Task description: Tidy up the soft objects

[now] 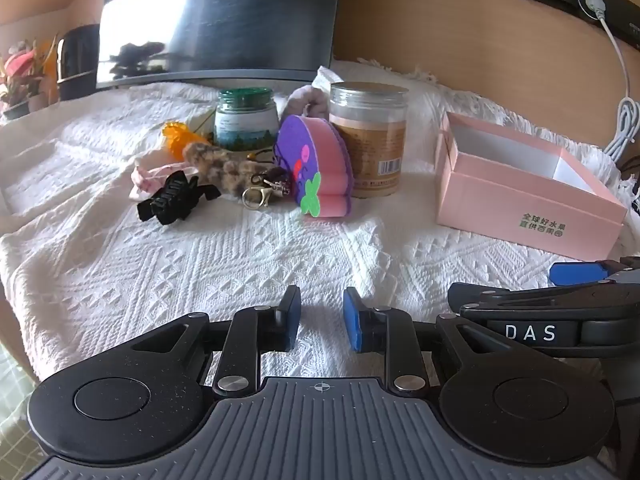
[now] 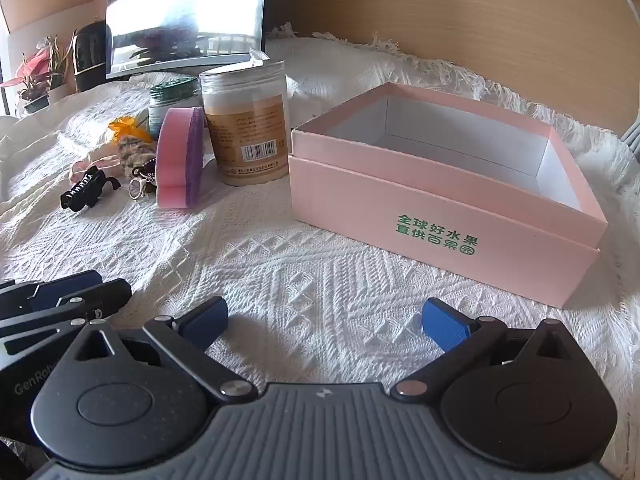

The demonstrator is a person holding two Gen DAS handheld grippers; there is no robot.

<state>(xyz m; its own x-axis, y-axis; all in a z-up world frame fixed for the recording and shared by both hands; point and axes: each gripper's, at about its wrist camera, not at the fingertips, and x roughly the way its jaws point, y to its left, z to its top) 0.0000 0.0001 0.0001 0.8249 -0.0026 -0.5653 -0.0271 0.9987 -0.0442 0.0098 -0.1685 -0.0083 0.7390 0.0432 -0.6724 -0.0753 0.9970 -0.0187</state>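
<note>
Both sets of jaws are released, nothing between the pads. Left gripper [image 1: 322, 320] has a narrow gap, right gripper [image 2: 324, 322] is spread wide. Both hover over bare white textured cloth [image 1: 200, 256], tilted down. Right gripper sits just beside the left, on its right; one blue pad of it shows at the edge of the left wrist view.

Relative to left jaws:
- Pink and purple sponge [image 1: 320, 168] straight ahead, well apart, standing on edge, green clover and coloured shapes on the purple face.
- Tan jar [image 1: 370, 140] just right of the sponge and behind it; touching or not, can't tell.
- Green-lidded jar [image 1: 246, 120] ahead-left, further back.
- Lilac scrunchie [image 1: 308, 96] behind, between the two jars.
- Fuzzy brown plush [image 1: 224, 164] ahead-left, lying on the cloth, metal key clasp [image 1: 260, 194] at its near end.
- Black hair claw [image 1: 176, 200] ahead-left, nearest item of that cluster.
- Pink cloth item [image 1: 148, 176] just behind the claw.
- Orange item [image 1: 178, 138] further back left, type unclear.

Relative to right jaws:
- Pink box [image 2: 440, 208] ahead-right, near, open top, white inside, nothing visible in it, green print on the near wall.
- Sponge cluster ahead-left, well apart.

Dark monitor [image 1: 220, 20] at the back behind everything.
</note>
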